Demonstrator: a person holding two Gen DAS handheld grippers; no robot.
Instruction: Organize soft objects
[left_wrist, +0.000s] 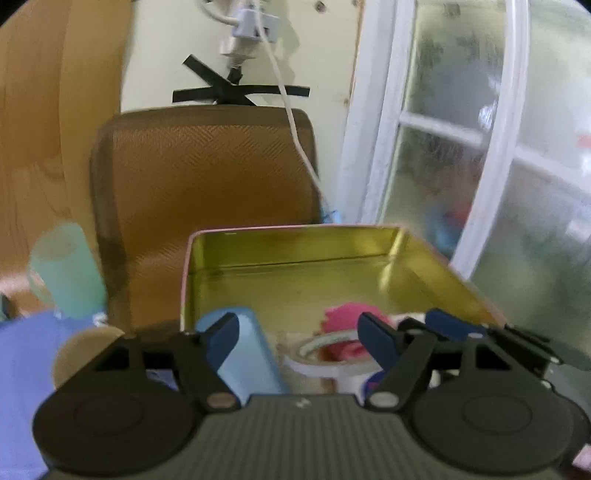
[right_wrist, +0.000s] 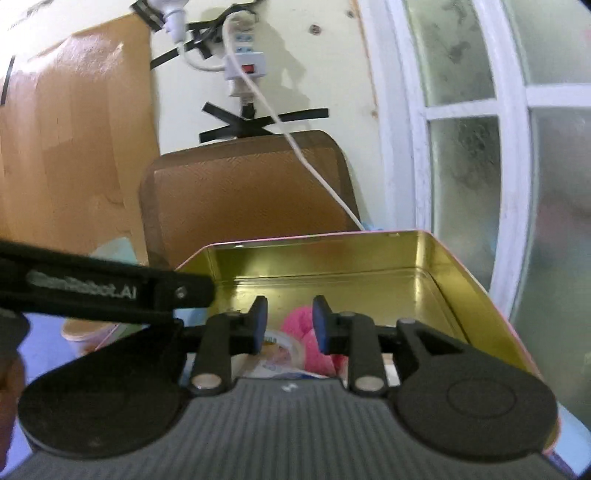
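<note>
Beyond both grippers a frosted window (right_wrist: 465, 155) in a white curved-looking frame closes off the right side, and a pale wall with a power strip (right_wrist: 243, 62), black tape strips and a hanging white cable (right_wrist: 321, 177) closes the far side; a wooden panel (left_wrist: 44, 147) bounds the left. Straight ahead of the left gripper stands a brown chair back (left_wrist: 207, 206) with a fine herringbone weave and rounded corners. Nearer, an open tin box (left_wrist: 295, 273), pink outside and shiny gold inside, sits directly ahead of both grippers; its straight walls rise on the far, left and right sides, leaving bare gold floor toward the far wall. The left gripper (left_wrist: 299, 334) is spread wide with nothing between its dark blue pads, hovering above the box's near end. Beneath its left finger lies a smooth light-blue rounded block (left_wrist: 247, 354), and between the fingers a white tape roll (left_wrist: 325, 354) with a fluffy pink soft object (left_wrist: 341, 319) just past it, inside the box. The right gripper (right_wrist: 290, 325) is partly parted and holds nothing; the pink fluff shows in its gap and under its right pad, with a blurred pale printed item beside it. The left gripper's black arm crosses in from the right gripper's left. Left of the box stand a translucent mint-green cup (left_wrist: 66, 269) and a tan round container (left_wrist: 85, 350) on a lavender surface (left_wrist: 22, 369).
</note>
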